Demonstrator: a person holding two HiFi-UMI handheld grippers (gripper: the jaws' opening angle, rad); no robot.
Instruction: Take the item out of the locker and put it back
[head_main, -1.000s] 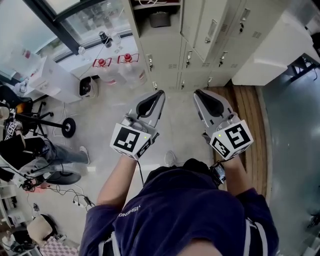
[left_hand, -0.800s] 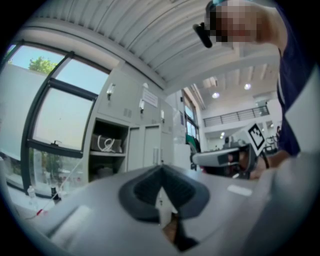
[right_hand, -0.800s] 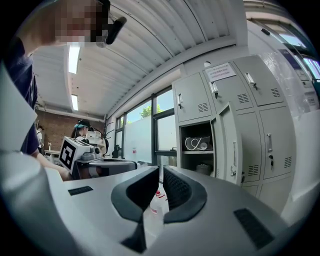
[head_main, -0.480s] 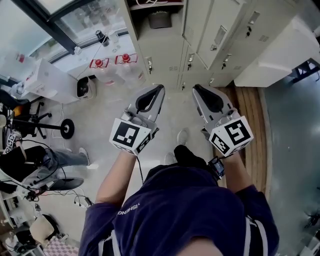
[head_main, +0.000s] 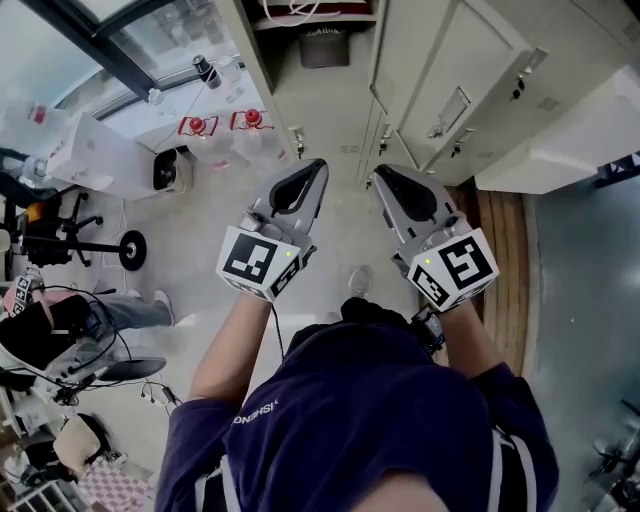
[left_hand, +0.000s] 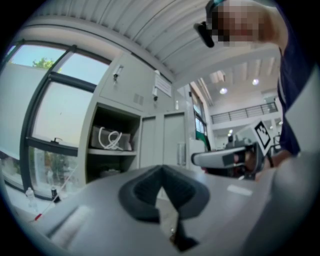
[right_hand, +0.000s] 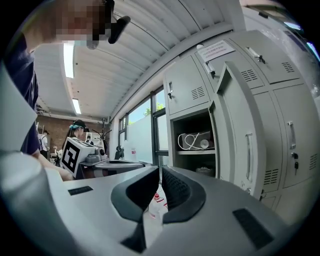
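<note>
Left gripper (head_main: 316, 168) and right gripper (head_main: 381, 172) both have their jaws together on nothing, short of the open locker (right_hand: 170, 142). The coiled white cable (right_hand: 192, 141) lies on its upper shelf (right_hand: 196, 152). Likely risks are the right gripper clipping the open door (right_hand: 245, 145), or loose loops snagging and spilling.

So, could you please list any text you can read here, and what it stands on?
Shirt print: white, upside down, too small to read.
Paper notice on an upper locker: too blurred.
Red bottle labels: too small.
No text here can be read for certain.
</note>
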